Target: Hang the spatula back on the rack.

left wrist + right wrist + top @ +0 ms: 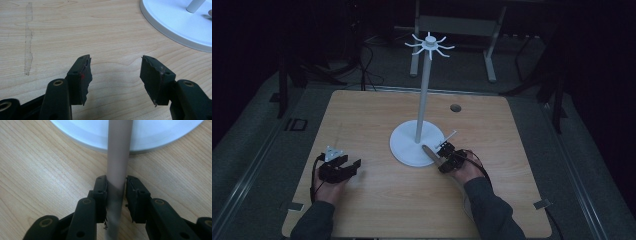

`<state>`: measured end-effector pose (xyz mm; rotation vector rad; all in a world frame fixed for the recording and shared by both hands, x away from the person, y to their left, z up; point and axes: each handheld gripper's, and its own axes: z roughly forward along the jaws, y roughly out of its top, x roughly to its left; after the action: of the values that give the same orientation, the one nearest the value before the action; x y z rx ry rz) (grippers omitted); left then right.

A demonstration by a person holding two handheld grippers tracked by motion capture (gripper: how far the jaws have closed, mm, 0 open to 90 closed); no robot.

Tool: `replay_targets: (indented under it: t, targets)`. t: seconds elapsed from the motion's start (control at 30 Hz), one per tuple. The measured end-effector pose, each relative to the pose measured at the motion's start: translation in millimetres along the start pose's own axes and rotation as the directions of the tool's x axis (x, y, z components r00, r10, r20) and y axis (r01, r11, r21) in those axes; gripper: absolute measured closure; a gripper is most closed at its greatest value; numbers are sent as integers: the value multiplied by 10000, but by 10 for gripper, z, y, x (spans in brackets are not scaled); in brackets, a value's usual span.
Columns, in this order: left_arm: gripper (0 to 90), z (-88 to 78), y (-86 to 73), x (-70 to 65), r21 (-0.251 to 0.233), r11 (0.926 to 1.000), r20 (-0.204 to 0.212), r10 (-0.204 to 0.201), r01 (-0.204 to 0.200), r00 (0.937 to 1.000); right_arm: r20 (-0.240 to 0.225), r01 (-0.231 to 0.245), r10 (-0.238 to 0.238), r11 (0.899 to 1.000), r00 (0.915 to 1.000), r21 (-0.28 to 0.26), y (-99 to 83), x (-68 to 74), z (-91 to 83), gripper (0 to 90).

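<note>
Right gripper view: a grey rod (117,170) is clamped lengthwise in the right tool (116,195), pointed at the white stand base (155,137) ahead. The left tool (115,75) is held open and empty, farther off.

High view is looking pretty dim, everything past the table (377,195) is sinking into near-black at the top and side edges. Both gripper views are coming through way brighter, with even, soft light and faint shadows. The rod (117,165) is going blurry at the bottom of the right gripper view.
</note>
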<state>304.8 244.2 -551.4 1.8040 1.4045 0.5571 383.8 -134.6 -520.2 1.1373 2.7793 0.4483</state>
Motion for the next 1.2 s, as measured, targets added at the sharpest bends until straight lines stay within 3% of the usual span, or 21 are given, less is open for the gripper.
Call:
replay_targets:
  t: [0.67, 0.9, 1.2]
  targets:
    - [422, -7, 1, 4, -32, 10000, -19, -35, 35, 10000, -113, -123, 126, 9996, 9999, 254, 37, -8, 40, 747]
    - [422, -5, 1, 1, -31, 10000, -15, -21, 21, 10000, 55, 203, -202, 9995, 9998, -241, 6, 48, -65, 750]
    - [422, -3, 1, -1, -36, 10000, -23, -26, 26, 10000, 62, 291, -287, 9967, 9996, -758, -41, 52, -192, 751]
